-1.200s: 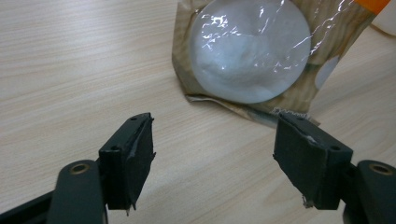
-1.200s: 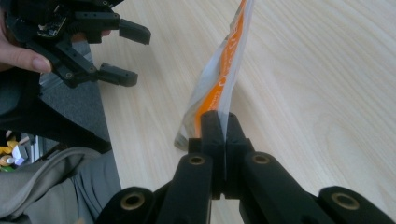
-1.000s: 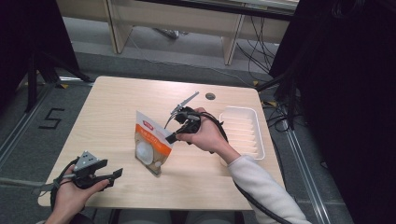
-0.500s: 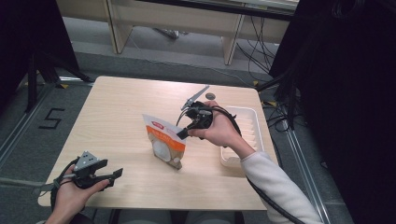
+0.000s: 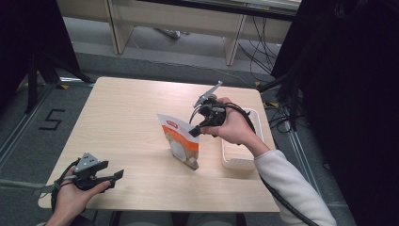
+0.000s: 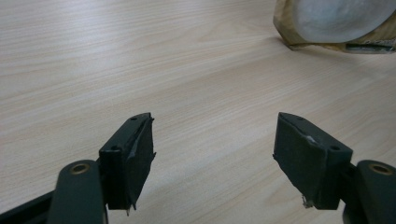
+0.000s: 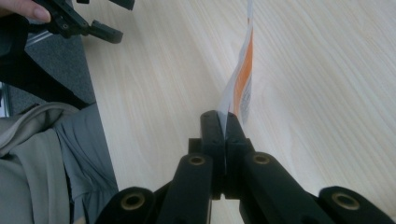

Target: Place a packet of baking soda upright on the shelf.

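The right gripper is clamped on the top edge of the pouch, which hangs upright mid-tabletop. This looks like a carry toward the tray at 3 o'clock; next, lower and release. The left gripper rests released at 7 o'clock.

Desk: pale wood-look laminate w/ fine grain, smooth, low satin sheen. Pouch: thin paper or film, can't tell which; white/orange print up top, tan kraft-like lower part w/ a frosted whitish round window. Tray: cream plastic, smooth, matt. Left tongs: black matt plastic, pad edges a bit frayed, brass-look rivets at pivots. Right tongs: same black matt finish, brass-look rivets. Grey plate on left tongs: matt. Sleeve: soft off-white knit cloth. Floor: dull grey, carpet-like.
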A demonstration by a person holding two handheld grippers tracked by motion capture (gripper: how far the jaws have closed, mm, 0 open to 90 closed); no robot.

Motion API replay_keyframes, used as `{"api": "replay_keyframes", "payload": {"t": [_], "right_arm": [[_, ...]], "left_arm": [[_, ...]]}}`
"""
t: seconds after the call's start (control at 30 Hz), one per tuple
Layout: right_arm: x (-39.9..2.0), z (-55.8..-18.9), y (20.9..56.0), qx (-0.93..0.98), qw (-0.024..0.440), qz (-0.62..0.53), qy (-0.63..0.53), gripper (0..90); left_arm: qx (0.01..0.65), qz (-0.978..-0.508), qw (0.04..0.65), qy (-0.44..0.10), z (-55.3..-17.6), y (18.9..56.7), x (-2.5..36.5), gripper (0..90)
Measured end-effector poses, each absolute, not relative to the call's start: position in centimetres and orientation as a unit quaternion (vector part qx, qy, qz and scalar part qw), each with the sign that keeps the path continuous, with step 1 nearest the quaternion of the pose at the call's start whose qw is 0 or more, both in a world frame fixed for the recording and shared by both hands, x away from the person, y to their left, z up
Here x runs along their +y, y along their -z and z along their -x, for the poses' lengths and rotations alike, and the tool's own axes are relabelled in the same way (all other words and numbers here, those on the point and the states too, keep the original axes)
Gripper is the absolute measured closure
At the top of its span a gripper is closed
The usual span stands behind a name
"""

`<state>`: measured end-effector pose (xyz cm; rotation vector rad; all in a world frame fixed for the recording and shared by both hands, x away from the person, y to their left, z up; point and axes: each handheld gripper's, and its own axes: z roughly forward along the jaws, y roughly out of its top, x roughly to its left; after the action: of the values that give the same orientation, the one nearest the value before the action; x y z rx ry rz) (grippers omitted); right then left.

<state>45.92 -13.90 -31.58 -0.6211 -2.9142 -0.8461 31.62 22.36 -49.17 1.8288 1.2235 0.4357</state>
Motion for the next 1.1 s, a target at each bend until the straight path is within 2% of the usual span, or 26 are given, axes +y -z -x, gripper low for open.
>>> {"api": "replay_keyframes", "payload": {"t": [1.1], "right_arm": [[-19.3,-46.4,26.4,-0.94,0.014,0.213,0.267,90.0]], "left_arm": [[0.493,-0.735,0.433,-0.173,-31.7,49.2,22.3,27.9]]}}
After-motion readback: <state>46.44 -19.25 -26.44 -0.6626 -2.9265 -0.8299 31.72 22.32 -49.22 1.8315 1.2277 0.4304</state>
